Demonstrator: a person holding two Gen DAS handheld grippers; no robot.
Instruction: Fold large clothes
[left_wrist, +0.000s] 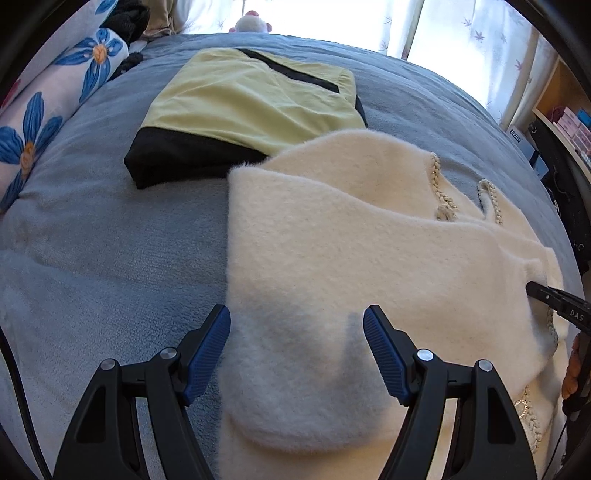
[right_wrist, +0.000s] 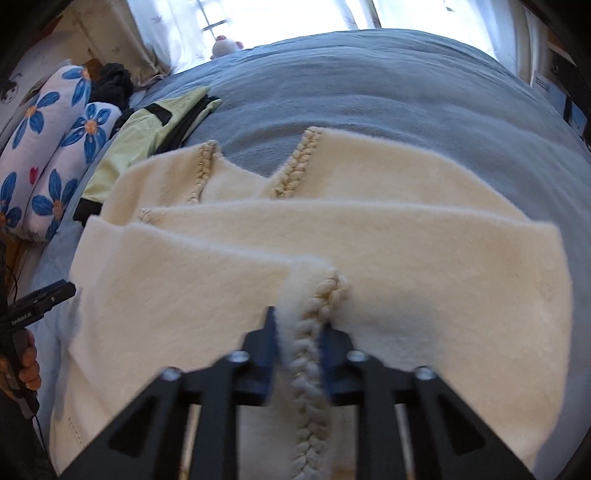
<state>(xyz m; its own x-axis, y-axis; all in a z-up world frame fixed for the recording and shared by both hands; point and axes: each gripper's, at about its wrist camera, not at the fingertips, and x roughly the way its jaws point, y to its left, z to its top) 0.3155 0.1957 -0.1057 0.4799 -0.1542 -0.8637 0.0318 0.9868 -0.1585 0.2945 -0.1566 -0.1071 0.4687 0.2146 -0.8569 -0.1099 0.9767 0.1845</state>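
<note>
Lying partly folded on grey-blue fleece bedding (left_wrist: 92, 229): cream fuzzy woollen jacket (left_wrist: 369, 258) with braided rope trim (right_wrist: 314, 332), sleeves laid across the body. Right gripper (right_wrist: 297, 332) pinched narrow on the braided front edge, pile bunched between blue ribbed pads. Left gripper (left_wrist: 297, 332) spread wide above the near sleeve, holding nothing. Beyond, just touching the jacket: folded pale-yellow smooth garment with black panels (left_wrist: 251, 107). Alongside the bedding: white blue-flowered bolster cushions (right_wrist: 48, 155).

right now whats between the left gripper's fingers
A bare stretch of the cream fuzzy garment, nothing gripped, seen in the left wrist view between the open left gripper.
</note>
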